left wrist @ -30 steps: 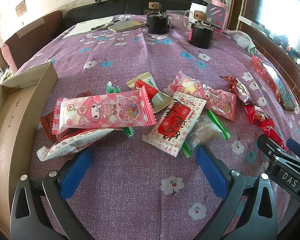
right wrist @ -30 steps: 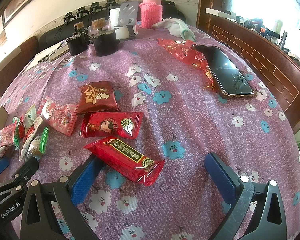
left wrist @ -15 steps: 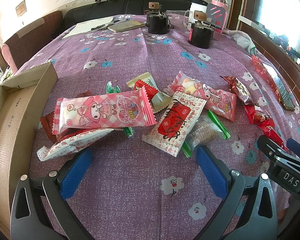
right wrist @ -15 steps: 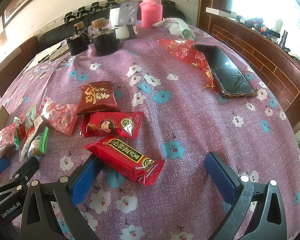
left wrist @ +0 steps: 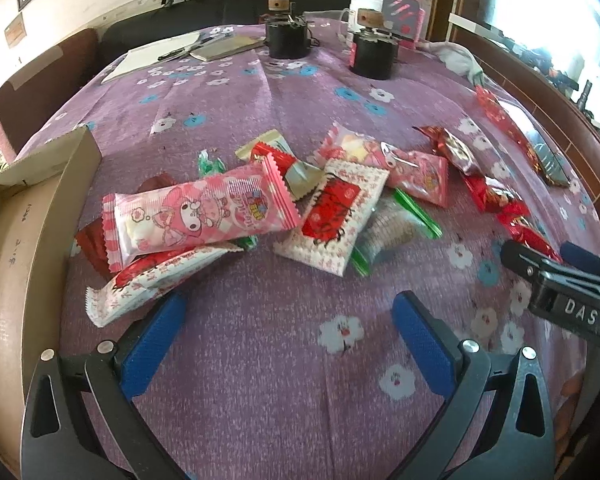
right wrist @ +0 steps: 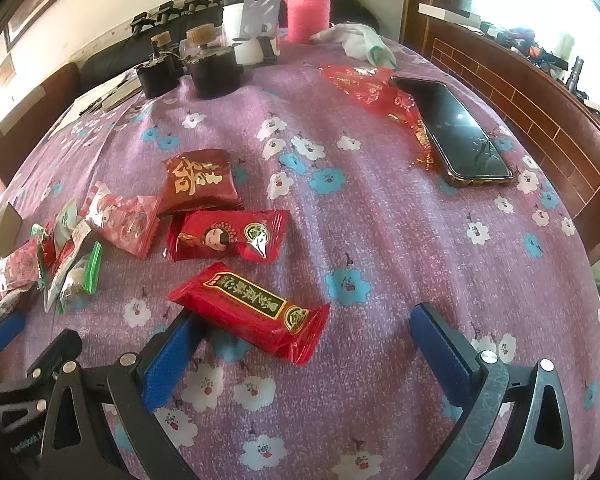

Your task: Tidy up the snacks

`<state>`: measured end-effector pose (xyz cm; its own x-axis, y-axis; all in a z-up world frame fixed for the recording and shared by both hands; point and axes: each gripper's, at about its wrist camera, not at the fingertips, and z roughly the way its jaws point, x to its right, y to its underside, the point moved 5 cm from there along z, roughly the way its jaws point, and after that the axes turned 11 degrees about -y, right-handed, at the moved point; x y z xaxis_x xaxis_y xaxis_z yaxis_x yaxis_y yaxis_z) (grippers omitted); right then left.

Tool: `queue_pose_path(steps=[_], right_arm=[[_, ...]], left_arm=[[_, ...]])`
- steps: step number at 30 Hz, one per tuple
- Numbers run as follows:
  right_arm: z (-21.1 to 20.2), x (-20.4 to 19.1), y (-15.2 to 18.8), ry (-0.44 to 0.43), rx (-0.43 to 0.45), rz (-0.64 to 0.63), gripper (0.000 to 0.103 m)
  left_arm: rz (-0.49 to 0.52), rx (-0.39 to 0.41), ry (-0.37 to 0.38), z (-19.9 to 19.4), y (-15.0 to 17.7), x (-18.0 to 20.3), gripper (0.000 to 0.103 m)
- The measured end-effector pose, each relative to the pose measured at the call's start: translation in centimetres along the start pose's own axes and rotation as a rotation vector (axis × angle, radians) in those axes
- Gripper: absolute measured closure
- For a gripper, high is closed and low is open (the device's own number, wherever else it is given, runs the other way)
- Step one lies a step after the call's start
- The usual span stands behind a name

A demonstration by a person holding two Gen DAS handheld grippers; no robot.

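Observation:
A heap of snack packets lies mid-table in the left wrist view: a pink cartoon packet [left wrist: 202,212] on top, a white-and-red packet [left wrist: 334,216] beside it, a clear green-edged bag [left wrist: 396,228]. My left gripper [left wrist: 288,320] is open just short of the heap, nothing between its fingers. In the right wrist view a long red bar packet [right wrist: 248,312] lies by the left fingertip of my open right gripper [right wrist: 304,340]. Behind it lie a red packet with a face [right wrist: 228,236] and a dark red packet with gold writing [right wrist: 200,180].
A cardboard box [left wrist: 24,208] stands open at the table's left edge. A phone [right wrist: 456,128] on red wrapping lies at the right. Two black jars [left wrist: 372,50], a pink bottle [right wrist: 306,4], a white cup and papers stand at the far end. The right gripper's body [left wrist: 572,292] shows at right.

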<state>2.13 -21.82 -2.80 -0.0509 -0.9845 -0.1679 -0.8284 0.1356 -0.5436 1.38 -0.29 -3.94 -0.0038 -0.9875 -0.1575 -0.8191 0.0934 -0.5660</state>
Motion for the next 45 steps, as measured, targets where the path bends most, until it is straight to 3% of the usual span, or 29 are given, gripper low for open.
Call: queue_pose_path(steps=[13,41,45], right_arm=[[-0.1,-0.1,0.0,0.0,-0.001,-0.004,0.0],[-0.1,-0.1,0.1,0.001,-0.001,-0.004,0.0],[-0.4,-0.1,0.3,0.005,-0.003,-0.005,0.0]], left_arm=[[0.047,-0.018,0.028,-0.5,0.7,0.1,0.0],[0.001,-0.032,0.04,-2.5,2.8,-1.1,0.0],[-0.049,0.041,0.03,-5.6,3.1,-2.9,0.0]])
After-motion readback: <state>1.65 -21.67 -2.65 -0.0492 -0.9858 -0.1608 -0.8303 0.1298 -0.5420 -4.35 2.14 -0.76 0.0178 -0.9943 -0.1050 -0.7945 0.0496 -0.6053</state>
